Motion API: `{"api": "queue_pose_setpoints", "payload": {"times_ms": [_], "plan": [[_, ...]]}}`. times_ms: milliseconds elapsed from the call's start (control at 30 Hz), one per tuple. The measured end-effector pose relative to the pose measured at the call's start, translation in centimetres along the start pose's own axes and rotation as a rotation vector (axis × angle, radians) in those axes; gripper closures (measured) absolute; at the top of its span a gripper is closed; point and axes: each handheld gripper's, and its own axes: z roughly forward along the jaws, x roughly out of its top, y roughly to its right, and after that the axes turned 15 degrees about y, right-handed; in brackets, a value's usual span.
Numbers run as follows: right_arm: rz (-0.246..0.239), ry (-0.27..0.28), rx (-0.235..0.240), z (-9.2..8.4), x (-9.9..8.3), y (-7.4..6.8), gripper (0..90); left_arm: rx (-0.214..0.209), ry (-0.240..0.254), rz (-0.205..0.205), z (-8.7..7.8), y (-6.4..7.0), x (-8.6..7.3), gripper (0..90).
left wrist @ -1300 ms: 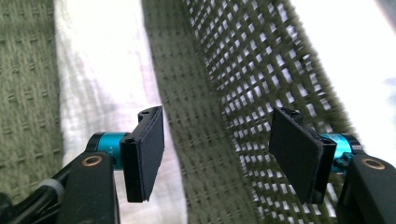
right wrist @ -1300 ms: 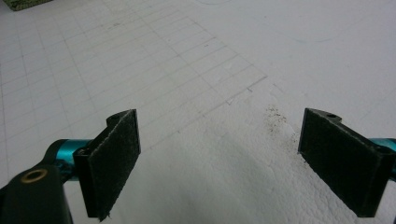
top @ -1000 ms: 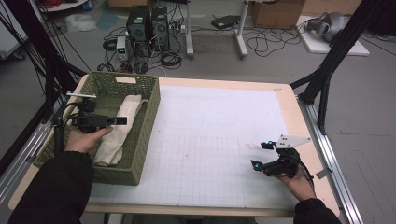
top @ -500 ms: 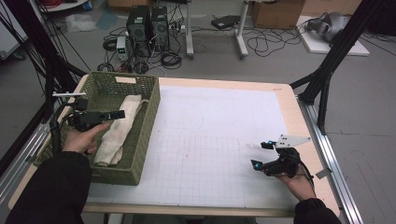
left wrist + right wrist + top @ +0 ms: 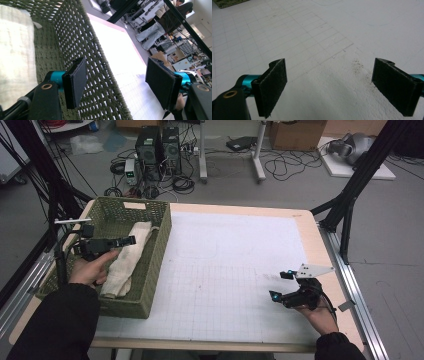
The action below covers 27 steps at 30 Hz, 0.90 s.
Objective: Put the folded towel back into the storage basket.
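The folded cream towel is lying inside the green basket, just beside the left gripper, whose jaws have just been opening wider, holding nothing. The right gripper is hanging open over the white grid mat. Computers are sitting on the floor behind.

Basket: olive green, woven. Towel: cream. Desk: white grid mat, tan edge. Tongs: black pads, teal mounts.

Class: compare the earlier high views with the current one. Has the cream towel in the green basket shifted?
No. The towel lies along the same inner wall of the basket, its far end near the same corner.
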Motion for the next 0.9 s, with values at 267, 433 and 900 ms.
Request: {"api": "queue_pose_setpoints", "payload": {"times_ms": [267,433,900], "plan": [[0.000,0.003,0.002,0.0,0.0,0.0,12.0,-0.021,-0.006,0.010,0.4,0.8,0.1,33.7],[-0.003,0.008,0.002,-0.2,0.1,0.1,11.9,-0.030,-0.011,0.012,0.6,1.2,0.1,33.3],[0.003,0.024,0.003,-0.5,0.3,0.2,11.7,-0.045,-0.027,0.010,1.2,2.5,0.4,32.2]]}}
